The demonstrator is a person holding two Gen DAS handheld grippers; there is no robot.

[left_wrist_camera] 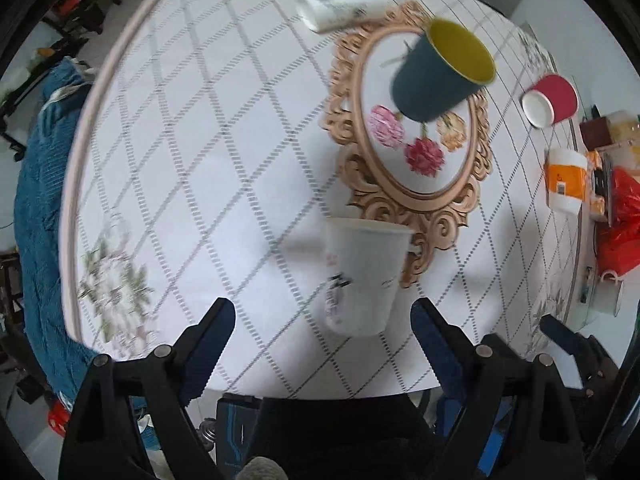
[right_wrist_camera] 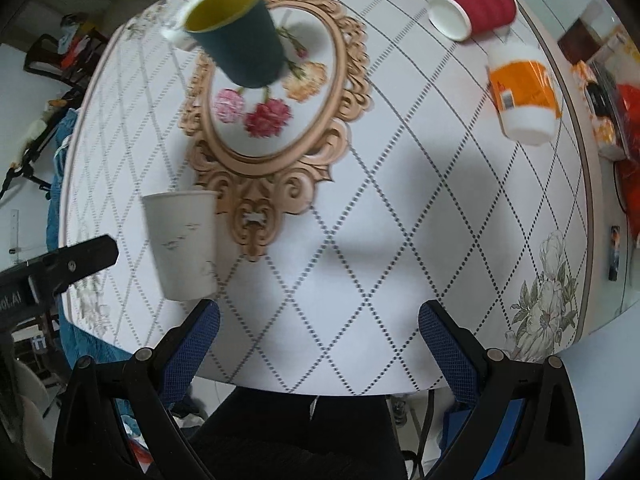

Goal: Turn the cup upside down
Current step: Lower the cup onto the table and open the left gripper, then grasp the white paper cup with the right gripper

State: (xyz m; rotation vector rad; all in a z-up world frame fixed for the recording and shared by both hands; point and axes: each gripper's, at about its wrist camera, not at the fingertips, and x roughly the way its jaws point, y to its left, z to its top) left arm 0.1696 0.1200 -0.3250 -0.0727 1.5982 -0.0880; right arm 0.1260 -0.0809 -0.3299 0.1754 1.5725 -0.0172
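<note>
A white paper cup [left_wrist_camera: 362, 276] stands upright on the table near its front edge, just beyond and between my left fingers; it also shows at the left of the right wrist view [right_wrist_camera: 184, 244]. My left gripper [left_wrist_camera: 323, 334] is open and empty, close behind the cup. My right gripper [right_wrist_camera: 319, 338] is open and empty over bare table to the right of the cup. A dark teal cup [left_wrist_camera: 440, 68] with a yellow inside stands upright on the ornate oval mat [left_wrist_camera: 420, 184], and shows in the right wrist view [right_wrist_camera: 238, 34].
A red cup [right_wrist_camera: 474, 6] lies on its side at the far right. An orange and white cup [right_wrist_camera: 524, 92] lies beside it. A white cup [left_wrist_camera: 342, 0] lies at the far edge. Red bags and boxes [left_wrist_camera: 618, 220] crowd the right side. A blue chair [left_wrist_camera: 40, 200] stands left.
</note>
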